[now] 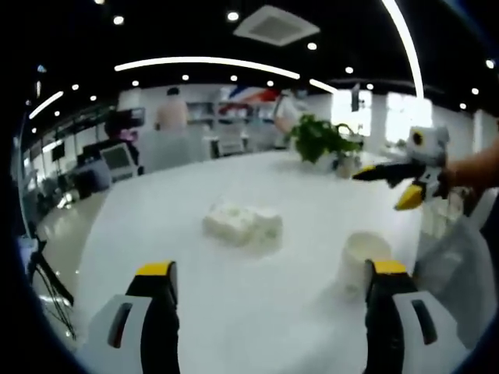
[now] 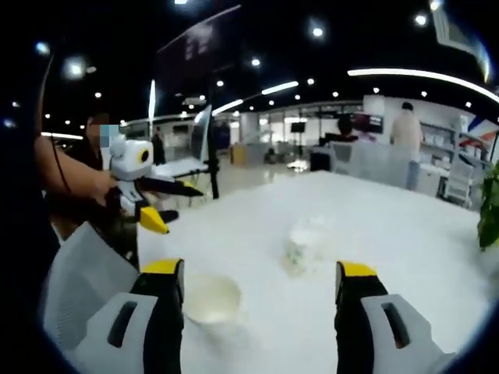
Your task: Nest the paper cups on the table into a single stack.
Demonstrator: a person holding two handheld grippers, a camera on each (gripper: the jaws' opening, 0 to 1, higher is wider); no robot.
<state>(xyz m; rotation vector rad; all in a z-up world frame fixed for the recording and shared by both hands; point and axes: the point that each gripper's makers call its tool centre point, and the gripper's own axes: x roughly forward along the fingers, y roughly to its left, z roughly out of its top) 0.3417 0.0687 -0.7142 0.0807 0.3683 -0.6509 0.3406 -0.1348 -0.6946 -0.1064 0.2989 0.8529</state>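
A white paper cup (image 1: pixel 365 255) stands upright on the white table (image 1: pixel 195 304), just inside the right jaw of my left gripper (image 1: pixel 273 269), which is open with nothing between its jaws. Farther out lies a blurred white cluster (image 1: pixel 242 224); I cannot tell whether it is cups. In the right gripper view the same cup (image 2: pixel 209 298) sits mouth up beside the left jaw of my right gripper (image 2: pixel 260 269), also open and holding nothing. The white cluster (image 2: pixel 306 238) lies beyond. Each gripper shows in the other's view, hand-held above the table: the right gripper (image 1: pixel 392 185) and the left gripper (image 2: pixel 160 204).
A potted green plant (image 1: pixel 320 136) stands at the far side of the table. A white chair (image 2: pixel 78 284) is at the table's edge by the person. Desks, monitors and people fill the room behind.
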